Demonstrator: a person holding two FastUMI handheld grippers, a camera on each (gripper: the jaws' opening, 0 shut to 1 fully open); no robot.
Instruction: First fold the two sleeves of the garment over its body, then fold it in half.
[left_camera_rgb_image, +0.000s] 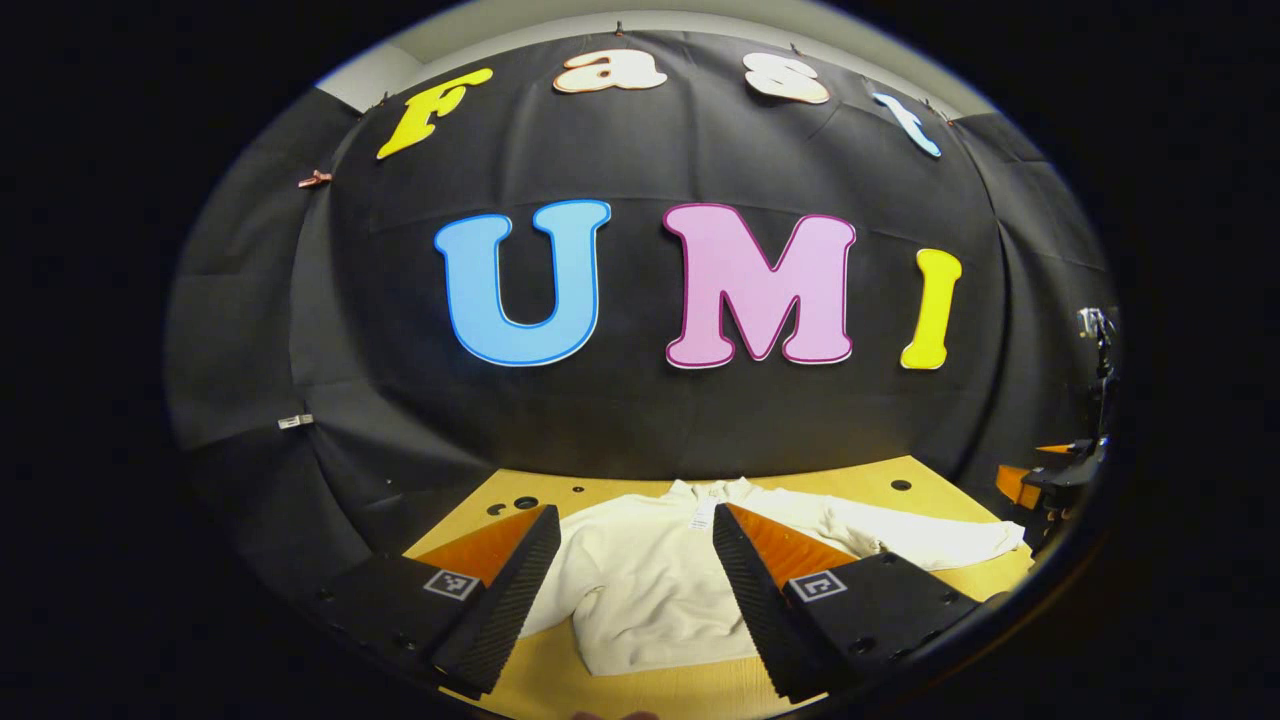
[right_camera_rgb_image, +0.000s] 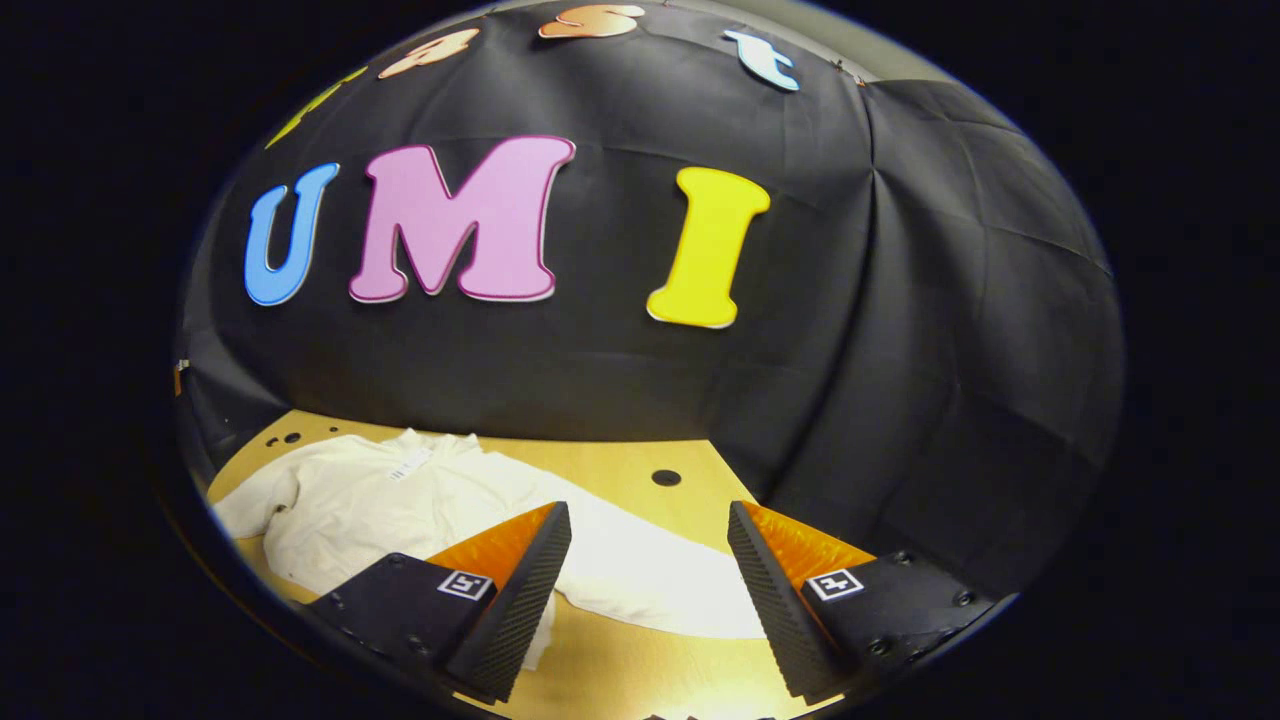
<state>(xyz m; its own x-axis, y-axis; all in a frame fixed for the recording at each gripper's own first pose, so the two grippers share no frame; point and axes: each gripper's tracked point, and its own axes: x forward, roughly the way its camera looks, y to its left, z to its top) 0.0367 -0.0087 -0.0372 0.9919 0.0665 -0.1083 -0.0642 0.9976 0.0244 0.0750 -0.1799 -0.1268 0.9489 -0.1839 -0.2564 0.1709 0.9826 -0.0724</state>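
Since the garment (left_camera_rgb_image: 650, 590), spread flat on the table (left_camera_rgb_image: 900, 500) with neither sleeve yet folded, looks soft, light and limp, each sleeve (right_camera_rgb_image: 650, 590) is best pinched near its cuff by the left tongs (left_camera_rgb_image: 635, 590) and right tongs (right_camera_rgb_image: 650, 590), both released and empty.

The garment (left_camera_rgb_image: 650, 590), a white long-sleeved top, lies flat on the desk (left_camera_rgb_image: 640, 690), collar toward the black wall. One sleeve (left_camera_rgb_image: 920, 540) extends sideways from the body, unfolded. A small label (left_camera_rgb_image: 702, 516) shows just below the collar.
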